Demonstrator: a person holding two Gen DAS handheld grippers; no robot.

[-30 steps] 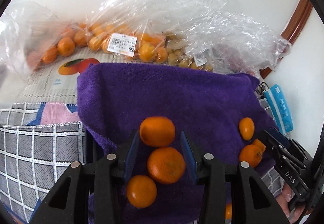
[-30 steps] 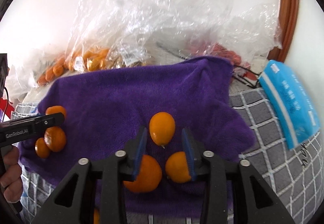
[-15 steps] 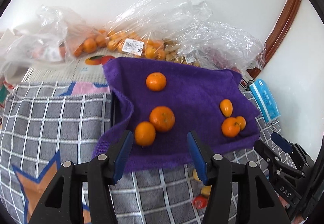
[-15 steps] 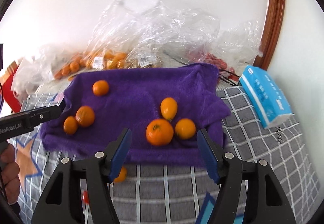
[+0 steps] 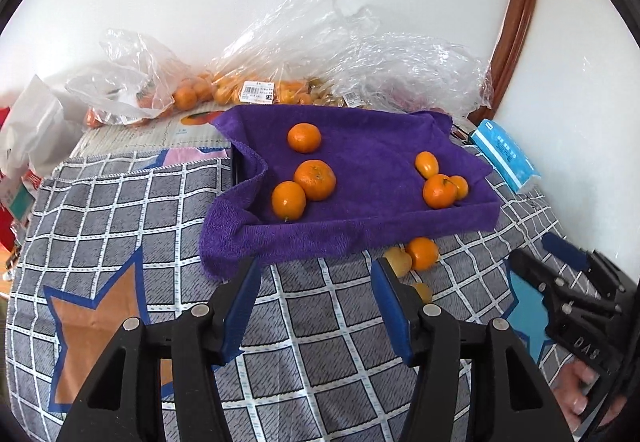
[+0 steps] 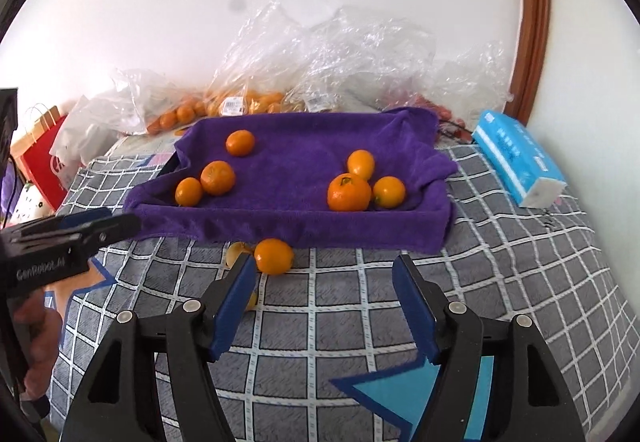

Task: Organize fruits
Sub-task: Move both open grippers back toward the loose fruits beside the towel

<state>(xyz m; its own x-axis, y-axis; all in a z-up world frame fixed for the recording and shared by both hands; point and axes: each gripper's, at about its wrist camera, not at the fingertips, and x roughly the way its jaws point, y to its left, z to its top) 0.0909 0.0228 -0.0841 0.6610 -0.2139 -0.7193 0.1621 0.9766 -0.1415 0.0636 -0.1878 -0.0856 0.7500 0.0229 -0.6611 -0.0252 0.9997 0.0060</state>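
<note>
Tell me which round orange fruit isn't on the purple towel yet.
The orange lying on the checked cloth, just in front of the purple towel's near edge beside a pale yellow fruit. The six others sit on the towel.

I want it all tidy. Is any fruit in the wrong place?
Yes. One orange and a few small yellowish fruits lie on the checked cloth just in front of the purple towel, while six others sit on the towel.
</note>
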